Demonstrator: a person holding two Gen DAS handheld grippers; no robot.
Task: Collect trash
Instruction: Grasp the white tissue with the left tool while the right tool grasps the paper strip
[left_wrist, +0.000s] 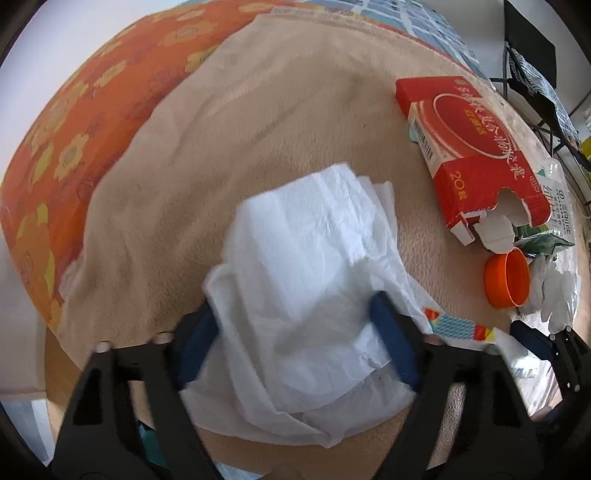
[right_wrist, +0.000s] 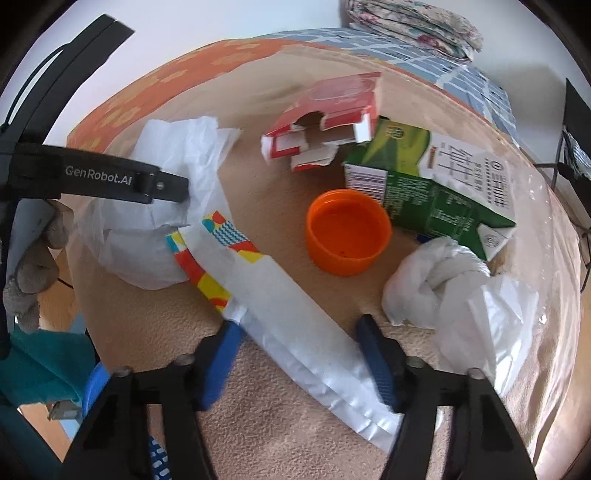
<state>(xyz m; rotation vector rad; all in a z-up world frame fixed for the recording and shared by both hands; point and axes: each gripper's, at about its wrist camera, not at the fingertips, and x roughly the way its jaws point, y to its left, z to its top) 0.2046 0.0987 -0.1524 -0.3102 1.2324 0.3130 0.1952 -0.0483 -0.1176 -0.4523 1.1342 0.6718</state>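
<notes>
jaws of the left gripper stand either side of a crumpled white paper tissue, blue pads touching its edges on both sides; whether they truly pinch it cannot be told, though the tissue bulges between them. jaws of the right gripper straddle a long flat white plastic wrapper with a bright red, yellow and blue patterned end; the wrapper lies slantwise between the blue pads, the right pad at its edge, the left pad just at its side, so a firm clamp cannot be told either.

both pieces of trash lie on a beige fleece blanket spread over an orange cover with yellow flowers. in the right wrist view, the left gripper's black body reaches in from the left over the tissue, with a gloved hand behind it.

beyond the wrapper sits a round orange plastic cap, open side up. just past it lies a green and white drink carton on its side, and next to that a torn red and white cardboard box, its ripped end facing the camera. right of the cap rests a knotted white plastic bag, near the carton's corner. folded floral bedding sits far back.
</notes>
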